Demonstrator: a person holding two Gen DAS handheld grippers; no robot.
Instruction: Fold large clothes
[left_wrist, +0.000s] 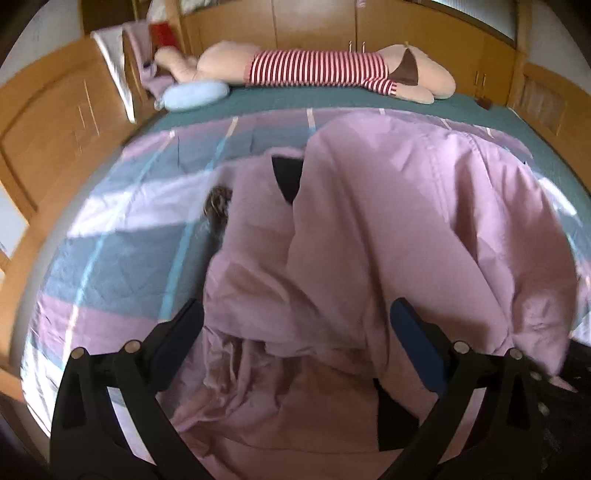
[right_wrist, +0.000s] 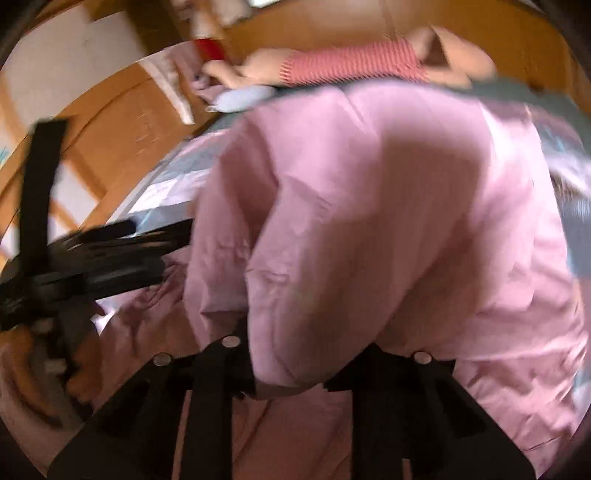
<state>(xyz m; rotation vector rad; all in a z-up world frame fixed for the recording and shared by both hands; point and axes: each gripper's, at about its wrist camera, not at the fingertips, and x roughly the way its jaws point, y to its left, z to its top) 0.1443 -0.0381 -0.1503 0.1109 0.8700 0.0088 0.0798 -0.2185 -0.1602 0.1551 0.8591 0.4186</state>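
Note:
A large pink garment lies heaped on the bed, lifted in folds towards the camera. A dark lining patch and a furry trim show at its far side. My left gripper is open, its fingers wide apart, and loose pink cloth hangs between them and over the left finger. In the right wrist view the pink garment fills the frame. My right gripper is shut on a bunched fold of it. The left gripper is a black blur at the left, above a hand.
The bed has a pink, blue and white striped quilt over a green sheet. A plush toy in a red-striped shirt and a blue cushion lie at the head. Wooden cabinets stand at the left and back.

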